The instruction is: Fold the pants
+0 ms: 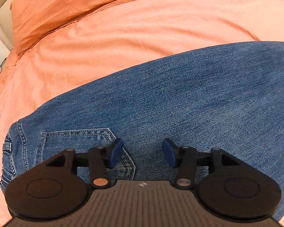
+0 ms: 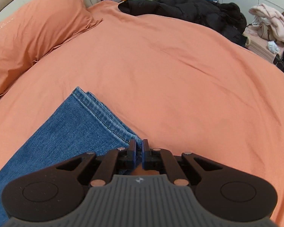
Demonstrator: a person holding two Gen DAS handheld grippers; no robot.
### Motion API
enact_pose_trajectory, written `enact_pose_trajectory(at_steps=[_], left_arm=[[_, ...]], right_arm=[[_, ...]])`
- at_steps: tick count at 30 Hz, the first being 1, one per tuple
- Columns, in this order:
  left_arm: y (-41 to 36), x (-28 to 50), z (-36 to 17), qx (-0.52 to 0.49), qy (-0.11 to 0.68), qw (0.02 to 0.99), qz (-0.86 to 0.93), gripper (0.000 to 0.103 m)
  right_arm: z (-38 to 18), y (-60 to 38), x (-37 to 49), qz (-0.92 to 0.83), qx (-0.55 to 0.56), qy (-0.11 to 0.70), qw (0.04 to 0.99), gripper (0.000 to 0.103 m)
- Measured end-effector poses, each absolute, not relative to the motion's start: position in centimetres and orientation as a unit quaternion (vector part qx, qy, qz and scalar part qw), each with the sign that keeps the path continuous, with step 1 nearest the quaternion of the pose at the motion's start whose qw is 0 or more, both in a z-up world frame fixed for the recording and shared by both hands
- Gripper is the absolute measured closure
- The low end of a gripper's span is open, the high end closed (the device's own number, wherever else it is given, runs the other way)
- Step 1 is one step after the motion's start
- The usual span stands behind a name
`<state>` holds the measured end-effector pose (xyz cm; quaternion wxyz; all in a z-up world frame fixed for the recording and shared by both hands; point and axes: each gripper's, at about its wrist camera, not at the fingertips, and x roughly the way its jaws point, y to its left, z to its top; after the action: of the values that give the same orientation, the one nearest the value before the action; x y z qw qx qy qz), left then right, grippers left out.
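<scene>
Blue jeans [image 1: 179,94] lie flat across the orange bed cover [image 1: 123,37]. In the left wrist view my left gripper [image 1: 143,151] hangs open just over the seat of the jeans. Its left pad is above the corner of a back pocket [image 1: 81,141], and nothing is between the pads. In the right wrist view the leg ends of the jeans [image 2: 70,132] lie stacked, hems pointing to the far side. My right gripper [image 2: 139,147] is shut on the near corner of the hems, with denim pinched between the pads.
Orange pillows [image 2: 34,32] lie at the head of the bed on the left. A black coat [image 2: 189,9] sprawls on the far edge. Pale pink clothes [image 2: 268,22] are heaped on a suitcase at the right. Bare bed cover [image 2: 179,75] stretches beyond the hems.
</scene>
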<state>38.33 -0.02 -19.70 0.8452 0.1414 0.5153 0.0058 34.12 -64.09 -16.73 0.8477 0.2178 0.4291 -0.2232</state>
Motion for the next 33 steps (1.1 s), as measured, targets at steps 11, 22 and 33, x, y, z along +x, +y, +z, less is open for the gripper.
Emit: enact_pose_trajectory(at_steps=[11,22,33], left_arm=[[1.1,37.8,-17.7,0.129,0.498,0.857,-0.023,0.034],[3.3,41.1,-16.6,0.111,0.485,0.867,0.005,0.034],[6.6,42.7,-19.8,0.07,0.493,0.867,0.017,0.031]], right_arm=[[-16.9,-62.7,35.9,-0.228,0.116,0.446,0.858,0.08],[-14.0,-60.7,42.3,-0.141,0.143,0.407,0.891,0.055],[-19.3,-61.8,49.1,-0.199,0.135,0.459,0.855,0.055]])
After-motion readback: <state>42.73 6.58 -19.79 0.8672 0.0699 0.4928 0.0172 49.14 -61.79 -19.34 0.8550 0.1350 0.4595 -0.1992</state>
